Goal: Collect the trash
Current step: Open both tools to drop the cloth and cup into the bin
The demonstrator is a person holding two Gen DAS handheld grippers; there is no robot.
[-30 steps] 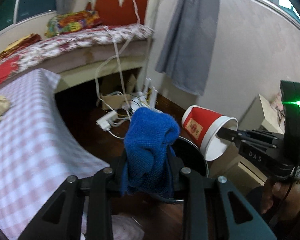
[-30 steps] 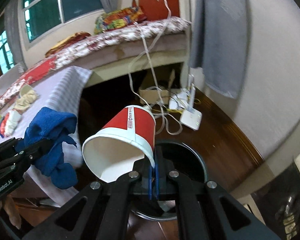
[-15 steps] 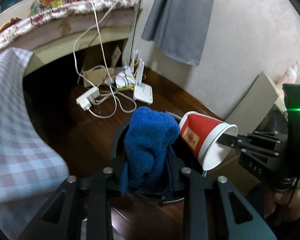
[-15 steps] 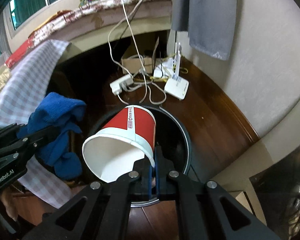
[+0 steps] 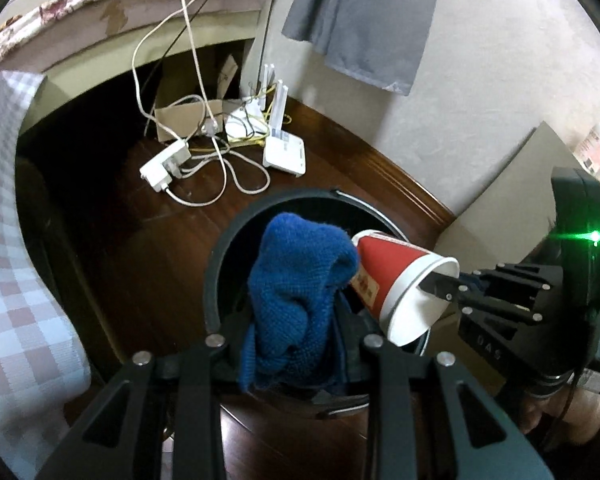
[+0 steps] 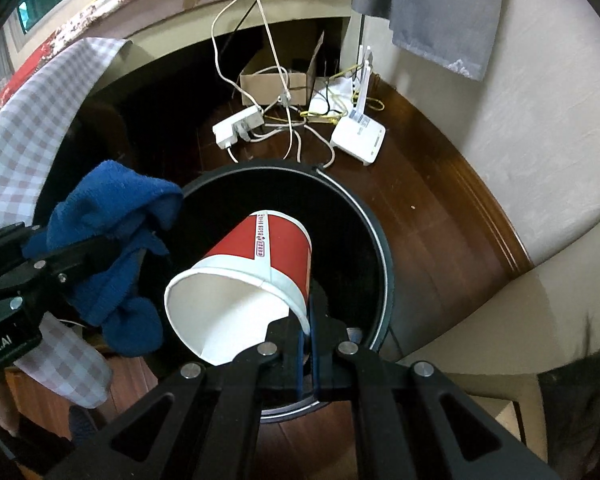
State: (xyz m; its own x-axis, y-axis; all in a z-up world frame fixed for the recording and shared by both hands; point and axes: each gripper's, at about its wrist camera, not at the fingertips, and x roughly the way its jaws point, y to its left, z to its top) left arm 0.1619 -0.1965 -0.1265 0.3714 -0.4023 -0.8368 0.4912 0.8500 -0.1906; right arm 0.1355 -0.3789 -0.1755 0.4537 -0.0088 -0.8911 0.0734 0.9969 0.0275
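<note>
One black round bin (image 6: 374, 236) stands on the dark wood floor; its interior reads only as dark. Above its opening, the right gripper (image 6: 309, 322) pinches the rim of one red paper cup (image 6: 260, 264), tilted, visibly empty. At the bin's left rim, the left gripper (image 5: 296, 316) clamps one blue cloth (image 5: 296, 296), touching the cup.

Both wrist cams tilt steeply down, close above the black bin (image 5: 216, 276). Left views from bin's left, right from its right. Shared: bin (image 6: 380, 240), wooden floor (image 5: 148, 240), router (image 6: 358, 138).
</note>
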